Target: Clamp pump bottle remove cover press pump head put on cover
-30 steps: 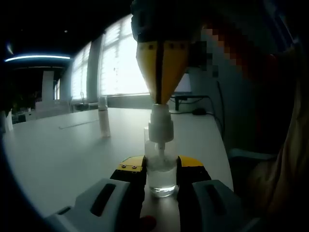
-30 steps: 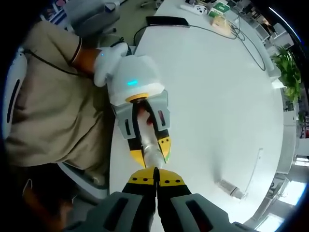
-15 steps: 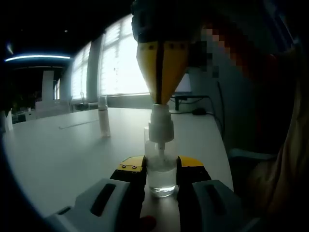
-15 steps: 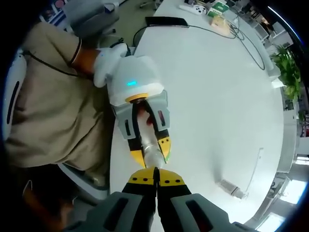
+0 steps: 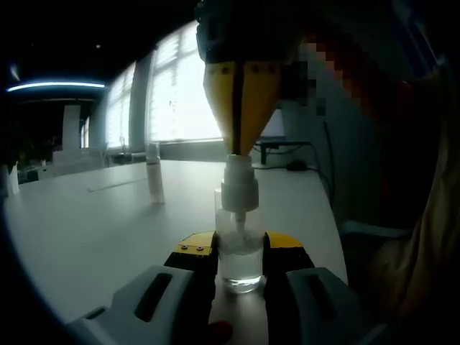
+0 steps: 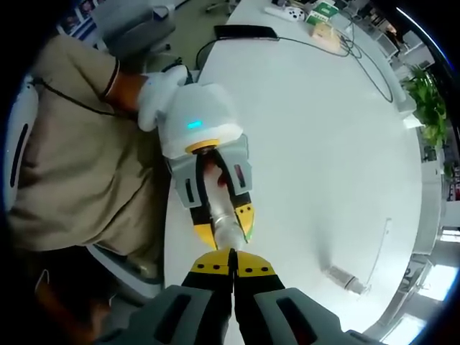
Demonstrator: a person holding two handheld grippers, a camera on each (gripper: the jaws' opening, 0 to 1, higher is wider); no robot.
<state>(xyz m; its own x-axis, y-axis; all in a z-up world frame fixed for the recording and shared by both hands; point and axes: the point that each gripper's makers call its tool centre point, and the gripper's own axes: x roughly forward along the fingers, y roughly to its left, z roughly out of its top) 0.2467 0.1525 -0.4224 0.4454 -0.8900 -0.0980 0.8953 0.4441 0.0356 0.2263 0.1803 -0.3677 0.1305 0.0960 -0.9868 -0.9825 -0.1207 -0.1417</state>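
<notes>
Left gripper view: left gripper (image 5: 241,264) clamped on a clear pump bottle (image 5: 240,262), upright on the white table (image 5: 100,223) near its right-hand edge. From above, right gripper (image 5: 241,147) with yellow jaws pinched together, tips touching the top of the white pump head (image 5: 239,188). Farther back on the table, toward the window side, the clear cover (image 5: 154,172), standing apart.

Right gripper view: looking down past closed jaws of the right gripper (image 6: 232,253) onto the bottle (image 6: 224,224), held between the left gripper's jaws at the table's near edge, just in front of a person in a beige shirt (image 6: 79,151). Cover lying well apart, toward the far corner (image 6: 346,276).

Step in hand, apparently: pressing the pump head. Next, probably: lift off, open, fetch the cover, seat it squarely over the head.
</notes>
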